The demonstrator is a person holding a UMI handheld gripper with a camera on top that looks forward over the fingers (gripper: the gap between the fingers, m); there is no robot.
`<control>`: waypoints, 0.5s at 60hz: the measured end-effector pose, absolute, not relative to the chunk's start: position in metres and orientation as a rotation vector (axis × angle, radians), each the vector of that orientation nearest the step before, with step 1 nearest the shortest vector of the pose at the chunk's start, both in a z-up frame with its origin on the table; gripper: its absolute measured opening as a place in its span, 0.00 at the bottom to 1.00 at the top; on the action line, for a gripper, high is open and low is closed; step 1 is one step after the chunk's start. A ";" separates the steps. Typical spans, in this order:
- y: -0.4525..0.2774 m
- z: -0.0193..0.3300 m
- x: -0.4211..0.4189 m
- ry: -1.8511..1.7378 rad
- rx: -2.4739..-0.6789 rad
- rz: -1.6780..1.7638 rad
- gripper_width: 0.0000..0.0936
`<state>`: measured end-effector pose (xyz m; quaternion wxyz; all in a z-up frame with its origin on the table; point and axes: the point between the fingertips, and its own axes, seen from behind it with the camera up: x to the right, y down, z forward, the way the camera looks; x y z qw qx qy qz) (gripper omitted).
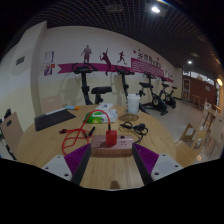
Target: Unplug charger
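Position: I am held level above the near edge of a wooden tabletop, facing forward across it into a gym room. My fingers point straight ahead, roughly parallel to the surface and raised slightly above it.

Fingers: spread wide, released, gripping nothing. The purple pads on both inner faces are exposed, with bare wood visible in the gap between them. Neither finger touches any item.

Task item: just ahead of the fingertips, centred on the gap, lies a white power strip. A red charger stands upright in it, plugged in. The charger is beyond my reach line, not between the fingers.

Surrounding items: a red cable loops on the tabletop to the left of the strip. A green ring-shaped object sits behind the charger. A black cable coils to the right rear of the strip. A dark flat mat lies further left on the surface. A white bin stands beyond the tabletop.

Background: exercise bikes stand along a white wall bearing a magenta stripe and athlete silhouettes. Ceiling lights are on.
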<state>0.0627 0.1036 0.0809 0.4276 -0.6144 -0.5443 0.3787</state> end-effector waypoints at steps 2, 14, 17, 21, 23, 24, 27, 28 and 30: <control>0.106 0.076 0.051 -1.355 -1.533 0.948 0.91; 0.115 0.057 -0.017 -1.336 -1.522 0.945 0.92; 0.115 0.053 -0.030 -1.347 -1.511 0.939 0.92; 0.112 0.047 -0.043 -1.362 -1.506 0.935 0.92; 0.112 0.044 -0.049 -1.365 -1.511 0.934 0.91; 0.112 0.043 -0.052 -1.364 -1.512 0.935 0.91; 0.108 0.040 -0.059 -1.364 -1.517 0.942 0.91; 0.108 0.039 -0.061 -1.365 -1.519 0.942 0.91; 0.108 0.038 -0.064 -1.366 -1.525 0.938 0.91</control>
